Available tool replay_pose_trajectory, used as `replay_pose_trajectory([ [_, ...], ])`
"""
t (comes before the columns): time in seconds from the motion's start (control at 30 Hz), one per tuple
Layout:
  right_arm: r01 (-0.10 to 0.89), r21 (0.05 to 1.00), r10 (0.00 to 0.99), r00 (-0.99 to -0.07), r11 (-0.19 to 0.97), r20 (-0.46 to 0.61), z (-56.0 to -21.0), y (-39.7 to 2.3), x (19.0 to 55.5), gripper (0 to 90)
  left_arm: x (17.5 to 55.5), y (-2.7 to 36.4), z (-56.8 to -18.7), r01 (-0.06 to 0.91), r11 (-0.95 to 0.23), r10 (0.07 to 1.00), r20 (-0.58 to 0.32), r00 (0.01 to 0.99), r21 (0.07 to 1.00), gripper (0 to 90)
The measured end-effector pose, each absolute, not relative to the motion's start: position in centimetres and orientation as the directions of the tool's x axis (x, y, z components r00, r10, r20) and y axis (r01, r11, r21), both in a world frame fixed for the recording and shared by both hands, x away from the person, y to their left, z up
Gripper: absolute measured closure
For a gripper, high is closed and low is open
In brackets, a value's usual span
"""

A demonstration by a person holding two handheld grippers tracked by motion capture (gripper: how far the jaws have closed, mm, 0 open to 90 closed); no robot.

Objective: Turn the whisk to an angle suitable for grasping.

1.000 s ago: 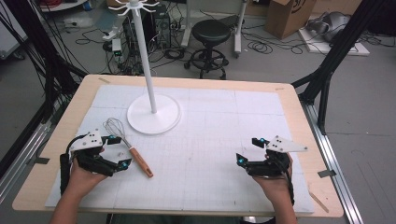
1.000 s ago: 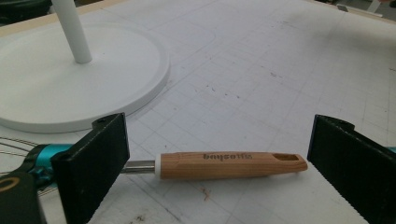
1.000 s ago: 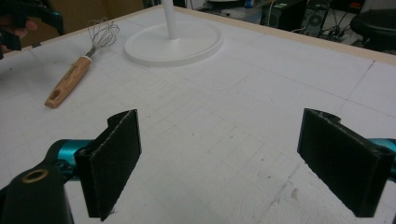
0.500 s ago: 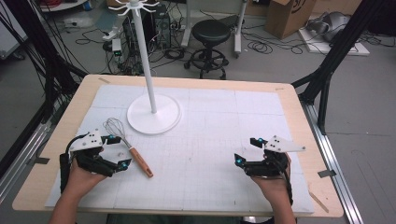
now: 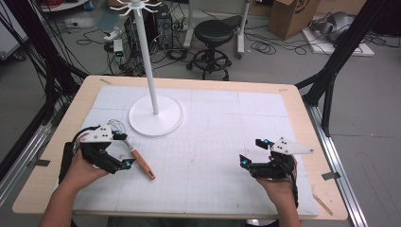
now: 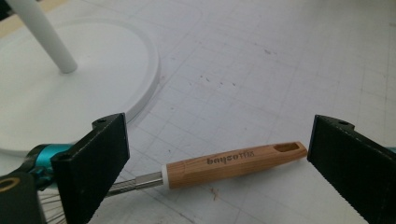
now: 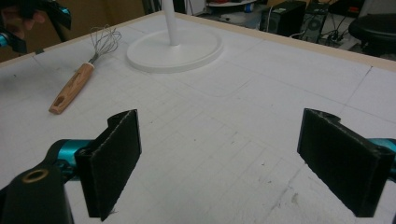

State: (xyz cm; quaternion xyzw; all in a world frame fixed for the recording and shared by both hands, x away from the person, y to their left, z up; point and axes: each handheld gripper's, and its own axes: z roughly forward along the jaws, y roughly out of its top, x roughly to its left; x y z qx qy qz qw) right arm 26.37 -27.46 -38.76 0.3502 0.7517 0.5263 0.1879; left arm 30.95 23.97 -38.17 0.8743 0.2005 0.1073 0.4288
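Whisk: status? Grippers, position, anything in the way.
Left gripper open, fingers straddling the whisk, not closed on it. Whisk flat on mat, wires toward white stand base. Right gripper open, empty. Nothing in the way.

— How's the light?
— Bright and even from overhead; the white gridded mat (image 5: 227, 142) on the wooden table shows only soft, faint shadows and no glare.
— Sharpness?
— The high view is slightly soft. In both gripper views the near black jaws blur.
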Motion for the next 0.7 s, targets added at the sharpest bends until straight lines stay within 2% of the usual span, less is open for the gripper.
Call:
replay_pose_trajectory([
  [0.07, 0.329, 0.923, 0.724, -0.685, 0.2, 0.087, -38.8, -27.5, 26.4, 12.3, 31.2, 23.6, -38.0, 0.254, -0.577, 0.427, 0.021, 0.904, 0.776, 6.2],
  [0.1, 0.33, 0.923, 0.724, -0.684, 0.201, 0.087, -38.8, -27.5, 26.4, 12.3, 31.8, 23.0, -37.6, 0.233, -0.643, 0.39, 0.051, 0.919, 0.73, 6.2],
  [0.23, 0.331, 0.922, 0.725, -0.684, 0.201, 0.087, -38.8, -27.5, 26.4, 12.3, 33.0, 21.8, -37.4, 0.219, -0.714, 0.343, 0.06, 0.937, 0.665, 6.3],
  [0.43, 0.334, 0.922, 0.727, -0.681, 0.197, 0.091, -38.9, -27.7, 26.4, 12.3, 34.6, 20.8, -38.7, 0.192, -0.825, 0.25, 0.039, 0.967, 0.532, 9.2],
  [0.7, 0.341, 0.918, 0.727, -0.68, 0.203, 0.092, -39.2, -27.6, 26.6, 12.3, 35.7, 19.9, -41.1, 0.164, -0.896, 0.187, 0.016, 0.982, 0.413, 12.1],
])
